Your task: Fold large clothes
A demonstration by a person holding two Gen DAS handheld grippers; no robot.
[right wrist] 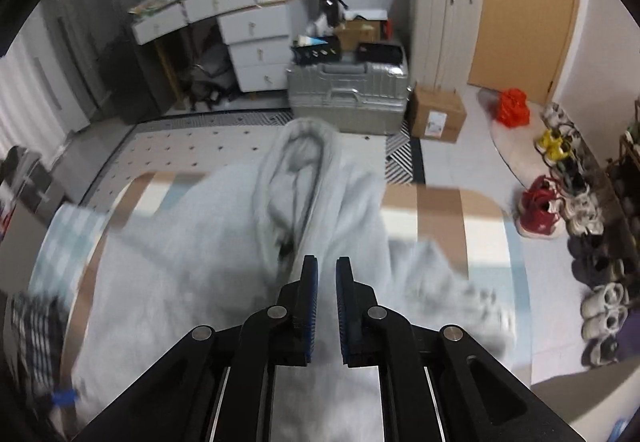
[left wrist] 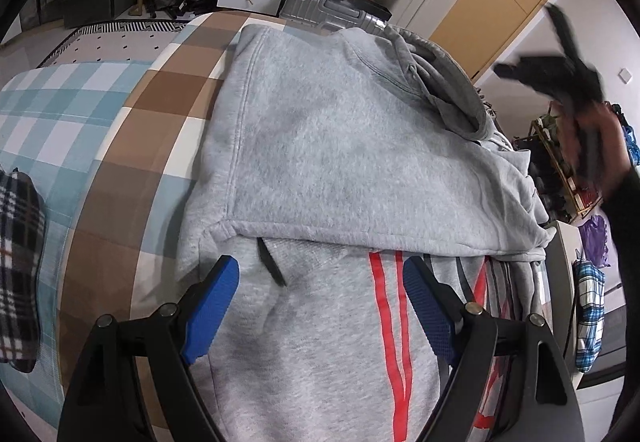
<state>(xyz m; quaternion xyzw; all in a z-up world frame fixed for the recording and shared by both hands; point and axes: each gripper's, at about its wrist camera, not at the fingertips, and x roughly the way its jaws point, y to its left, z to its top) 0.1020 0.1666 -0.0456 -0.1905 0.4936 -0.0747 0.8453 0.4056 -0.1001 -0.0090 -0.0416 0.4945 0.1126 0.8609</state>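
Grey fleece hooded sweatshirt lies part-folded on checked bedspread. Left gripper gapes wide, empty; right gripper, two o'clock, near-closed, empty. Advise smoothing layers before next fold.

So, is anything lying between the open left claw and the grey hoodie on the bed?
Nothing visible. The left claw hangs open directly over the grey hoodie, with only the hoodie's own fabric between its pads. The checked pillow lies well off to the side.
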